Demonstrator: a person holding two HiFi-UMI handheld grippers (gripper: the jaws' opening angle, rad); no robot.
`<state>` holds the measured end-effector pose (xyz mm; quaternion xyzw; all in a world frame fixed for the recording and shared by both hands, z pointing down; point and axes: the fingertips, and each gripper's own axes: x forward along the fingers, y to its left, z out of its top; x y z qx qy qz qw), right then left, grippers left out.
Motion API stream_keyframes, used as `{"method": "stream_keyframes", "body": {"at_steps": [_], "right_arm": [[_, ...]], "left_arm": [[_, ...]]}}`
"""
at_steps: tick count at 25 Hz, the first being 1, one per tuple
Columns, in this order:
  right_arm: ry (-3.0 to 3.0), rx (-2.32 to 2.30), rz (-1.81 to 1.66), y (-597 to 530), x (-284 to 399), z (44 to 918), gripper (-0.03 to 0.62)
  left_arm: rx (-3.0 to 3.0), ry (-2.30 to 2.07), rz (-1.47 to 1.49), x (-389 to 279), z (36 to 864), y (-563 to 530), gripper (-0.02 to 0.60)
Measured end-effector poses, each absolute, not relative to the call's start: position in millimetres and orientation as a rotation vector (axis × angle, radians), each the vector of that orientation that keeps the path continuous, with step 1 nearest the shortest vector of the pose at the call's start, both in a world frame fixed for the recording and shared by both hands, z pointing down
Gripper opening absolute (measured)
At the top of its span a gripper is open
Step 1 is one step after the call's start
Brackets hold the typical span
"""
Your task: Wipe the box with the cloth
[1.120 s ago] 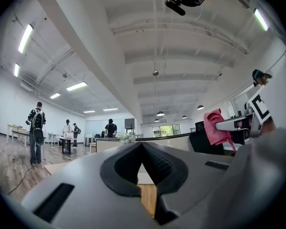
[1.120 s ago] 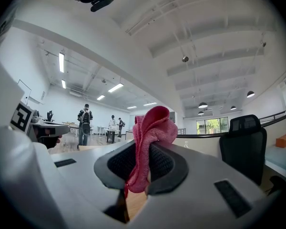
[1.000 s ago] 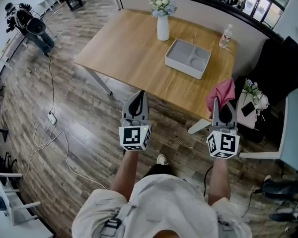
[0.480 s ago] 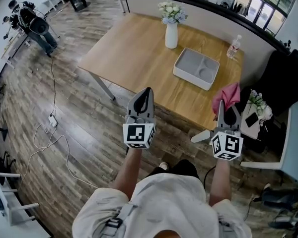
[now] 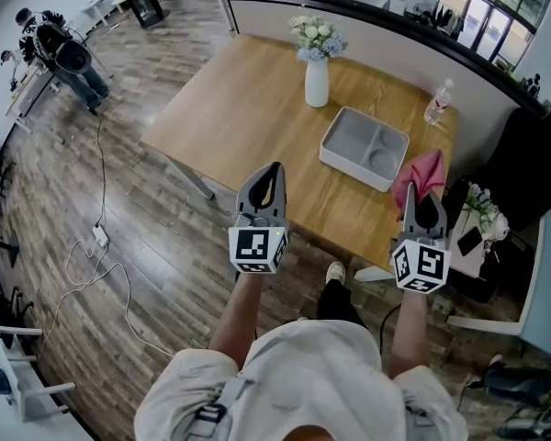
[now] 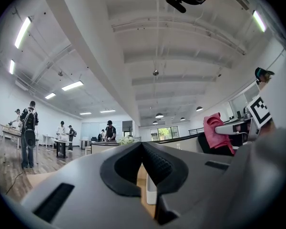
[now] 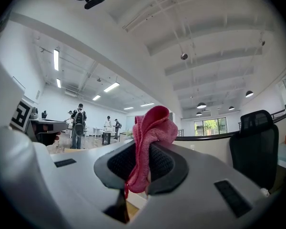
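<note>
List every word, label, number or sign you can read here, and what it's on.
No words or numbers are readable in any view.
On the cubes of the left gripper and right gripper: black-and-white square markers, no letters.
Label on the bottle: too small to read.
On the box and cloth: no print visible.

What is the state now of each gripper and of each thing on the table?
Left gripper: shut, empty.
Right gripper: shut on the cloth.
Cloth: bunched, held up, off the box.
Box: open top, empty, flat on the table.
Vase: upright, with flowers.
Bottle: upright, at the table's far corner.
</note>
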<state>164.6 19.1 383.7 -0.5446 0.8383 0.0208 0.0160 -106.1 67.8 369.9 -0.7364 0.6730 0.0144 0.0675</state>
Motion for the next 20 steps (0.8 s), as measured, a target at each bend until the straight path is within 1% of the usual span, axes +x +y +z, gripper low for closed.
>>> {"method": "stream_keyframes", "body": {"at_steps": [5,11,20], "right_arm": [[2.588,-1.705,0.075,-24,167,374,0.069],[2.608,-1.733,0.071,-77,189,382,0.069],[2.604,-1.768,0.033,-138,203,392,0.069]], "left_arm": [[-2.240,2.002,0.029,-103,363,22,0.014],[-2.300,1.996,0.004,-82,373,-35,0.014],[-2.338,1.962,-0.019,-62,375,-105,0.014]]}}
